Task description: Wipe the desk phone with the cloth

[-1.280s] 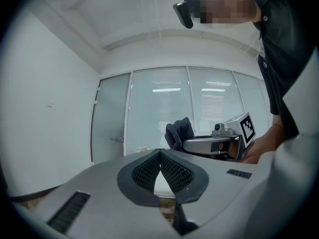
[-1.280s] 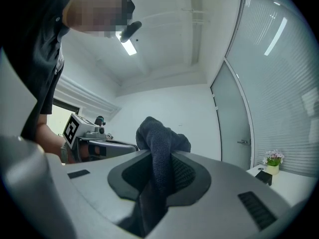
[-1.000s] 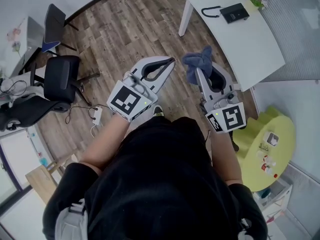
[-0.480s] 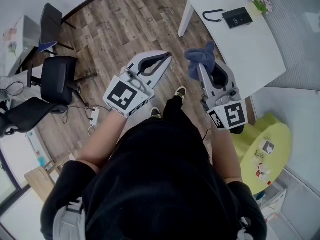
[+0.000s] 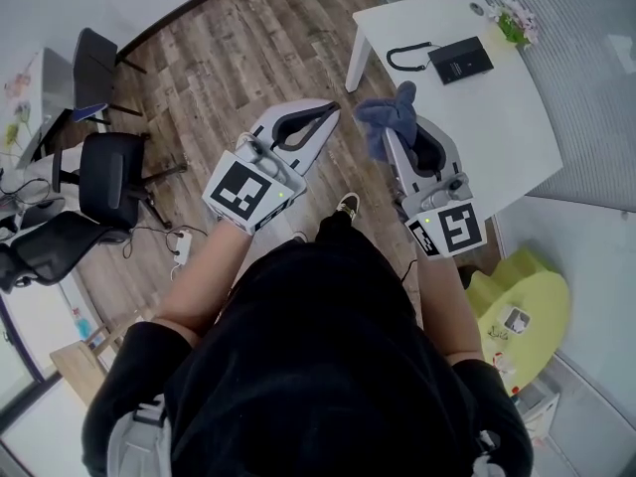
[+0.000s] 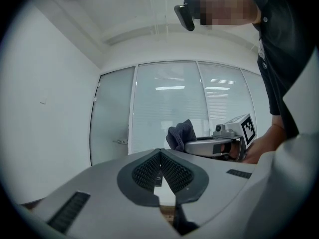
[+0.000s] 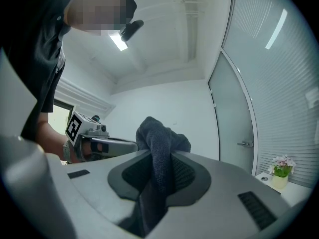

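Observation:
The black desk phone lies on a white table at the upper right of the head view, its black curled handset cord to its left. A dark blue cloth bunches out of my right gripper, which is shut on it and held in the air short of the table's near edge. In the right gripper view the cloth stands pinched between the jaws. My left gripper is shut with nothing in it, level with the right one over the wooden floor. The left gripper view shows the jaws closed and the cloth beyond.
A small potted flower stands on the table's far corner. Black office chairs and a power strip with cables are on the floor to the left. A yellow-green low round table with small items sits at the lower right.
The person has stepped towards the white table, so the table and phone lie closer to the grippers. Both grippers keep their grip and spacing, and the cloth stays in the right one.

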